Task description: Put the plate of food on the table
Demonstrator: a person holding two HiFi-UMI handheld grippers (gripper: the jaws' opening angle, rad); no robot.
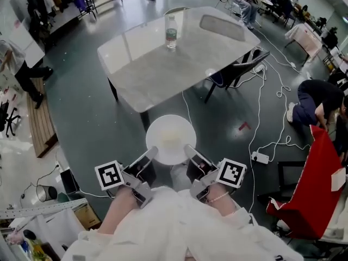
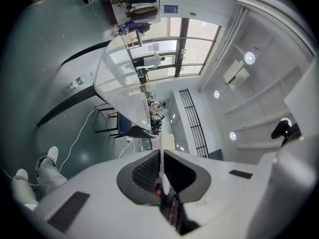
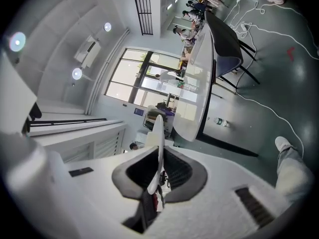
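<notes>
I hold the round white plate (image 1: 171, 139) level between my two tools, in the air over the dark grey floor (image 1: 76, 107), near the near corner of the pale marble-topped table (image 1: 157, 69) but not over it. A faint pale yellow patch of food (image 1: 170, 138) lies at the plate's middle; I cannot tell what it is.

My left gripper (image 1: 150, 155) is pinched on the plate's near left rim. In the left gripper view the thin white edge of the plate runs straight between the two dark ribbed pads, which press on it from both sides. My right gripper (image 1: 190, 151) is clamped on the near right rim in the same way, and the right gripper view shows the plate edge-on between its pads.

On the table, towards its far side, a clear plastic water bottle (image 1: 171, 32) stands upright. A dark chair (image 1: 239, 69) sits at the table's right side, and white cables (image 1: 260, 113) trail over the floor to the right. A red cloth (image 1: 318, 194) hangs at the near right.
</notes>
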